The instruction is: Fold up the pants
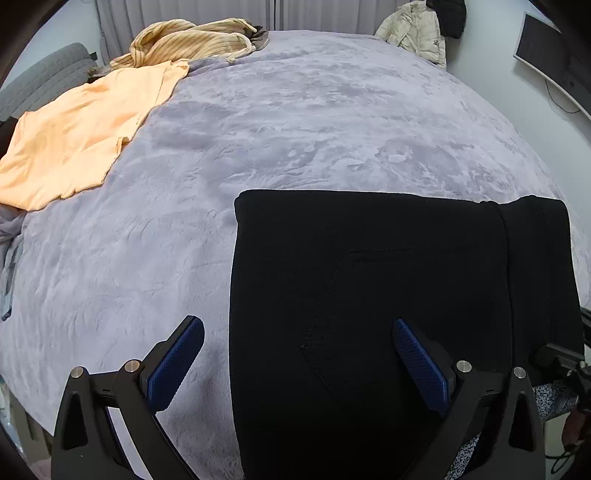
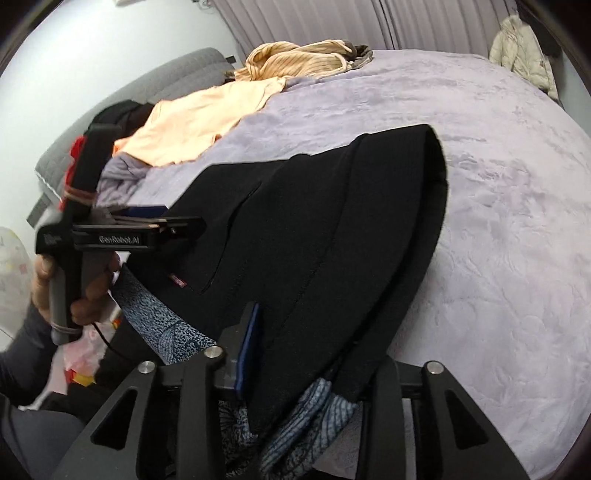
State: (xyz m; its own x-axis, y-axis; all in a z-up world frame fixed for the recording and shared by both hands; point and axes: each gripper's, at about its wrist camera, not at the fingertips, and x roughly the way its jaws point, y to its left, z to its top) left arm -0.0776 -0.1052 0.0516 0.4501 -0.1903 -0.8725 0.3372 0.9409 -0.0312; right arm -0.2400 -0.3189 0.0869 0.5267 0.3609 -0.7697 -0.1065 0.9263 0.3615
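Black pants [image 1: 369, 295] are lying folded into a thick rectangle at the near edge of a bed covered with a lavender plush blanket [image 1: 314, 122], their stacked layers bulging up along the fold on the right-hand side in the right wrist view [image 2: 332, 229]. The left gripper [image 1: 297, 363] is hovering over the pants' left edge with its blue-padded fingers [image 1: 177, 363] spread wide: one pad is hanging above the bare blanket, the other above the black cloth, and nothing is being pinched between them. From the right wrist view, a person's hand [image 2: 74, 284] is gripping that tool's handle beside the pants. The right gripper [image 2: 314, 354] is sitting at the pants' near edge with the layered cloth running between its fingers; only the left blue pad [image 2: 249, 347] is showing, lying against the fabric, while the other finger is hiding under the cloth, so whether the jaws are actually pinching the pants cannot be told. A peach T-shirt [image 1: 81, 136] is lying spread at the bed's far left edge, and a striped tan garment [image 1: 192, 40] is sitting bunched at the far left corner. A cream puffer jacket [image 1: 413, 29] is hanging beyond the far right corner.
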